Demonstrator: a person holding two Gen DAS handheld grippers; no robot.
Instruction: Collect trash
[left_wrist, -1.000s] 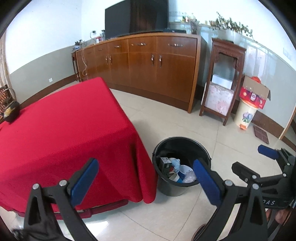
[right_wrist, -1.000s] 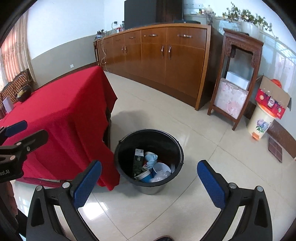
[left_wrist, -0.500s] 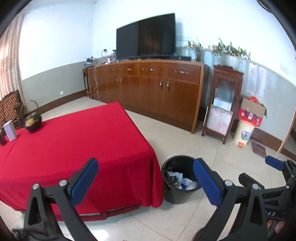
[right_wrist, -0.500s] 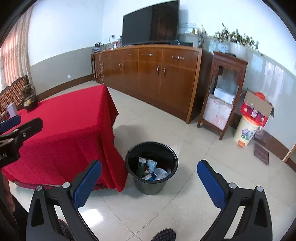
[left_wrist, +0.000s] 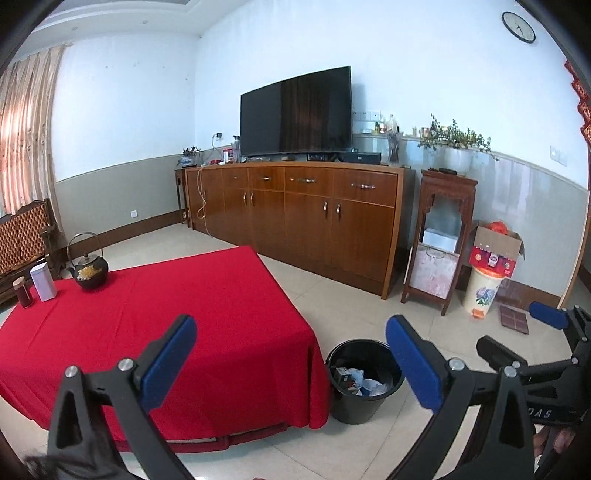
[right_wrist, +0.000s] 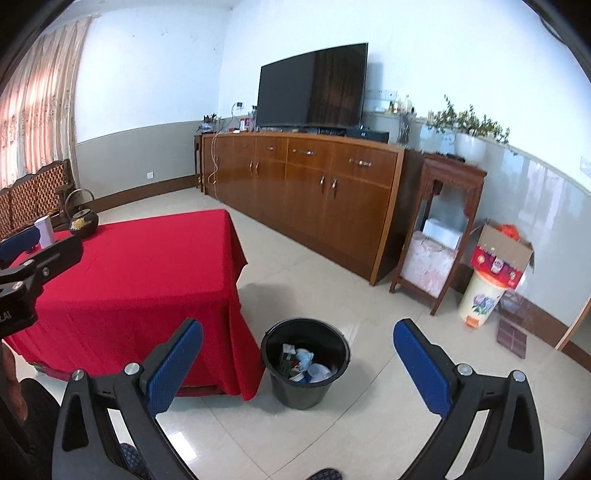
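Left gripper (left_wrist: 288, 354) and right gripper (right_wrist: 297, 360), both spread wide and empty. Round black plastic bin (right_wrist: 306, 363), holding crumpled trash (right_wrist: 304, 365), stands on the tiled floor beside the red-clothed table (left_wrist: 166, 321).

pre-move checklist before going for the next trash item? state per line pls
1. Left gripper free: ok, open, nothing between the fingers.
2. Right gripper free: ok, open and holding nothing.
3. Black bin reachable: ok, upright on the floor beside the red table's corner, top uncovered.
4. Room left in bin: ok, trash lies low inside.
5. Next trash target: cannot tell; only a teapot, white box and small jar stand on the cloth.
6. Floor near bin: ok, no litter visible.
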